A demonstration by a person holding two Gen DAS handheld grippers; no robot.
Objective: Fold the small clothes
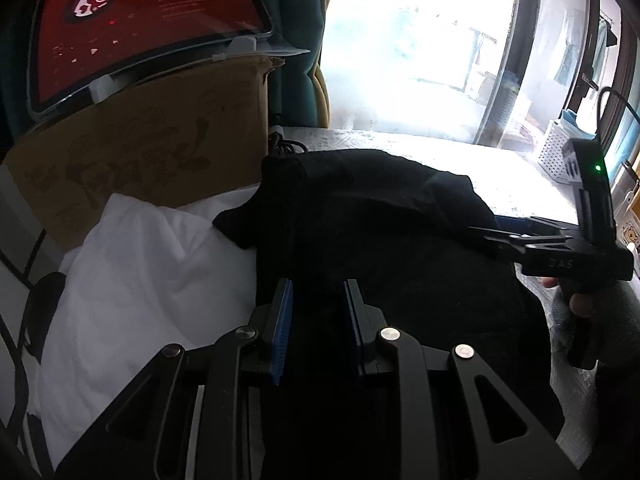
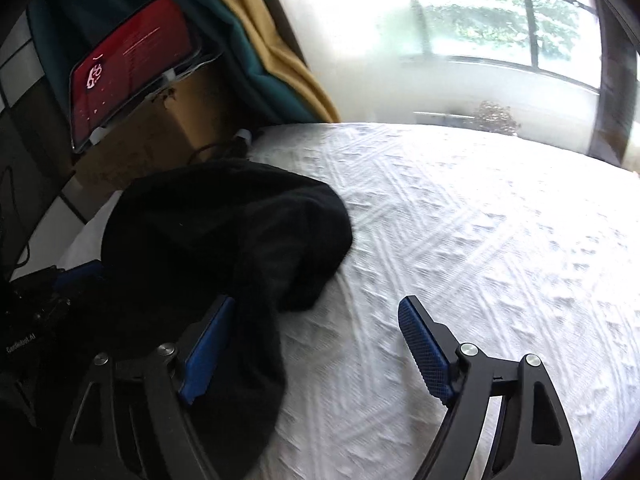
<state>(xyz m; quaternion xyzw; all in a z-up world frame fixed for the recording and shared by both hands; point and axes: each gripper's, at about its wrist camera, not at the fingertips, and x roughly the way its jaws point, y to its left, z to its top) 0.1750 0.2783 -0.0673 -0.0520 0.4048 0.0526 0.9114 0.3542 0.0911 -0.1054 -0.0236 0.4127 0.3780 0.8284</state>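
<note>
A black garment lies bunched on the white textured bedspread. In the left wrist view my left gripper is shut on a fold of it, and black cloth fills the narrow gap between the blue pads. My right gripper reaches in from the right at the garment's far edge, with a hand holding it. In the right wrist view my right gripper stands wide open. The black garment drapes past its left finger, while its right finger hangs over bare bedspread.
A white garment lies left of the black one. Behind it a cardboard box carries a tablet with a red screen. A white perforated basket stands at the far right by the window. Curtains hang behind the bed.
</note>
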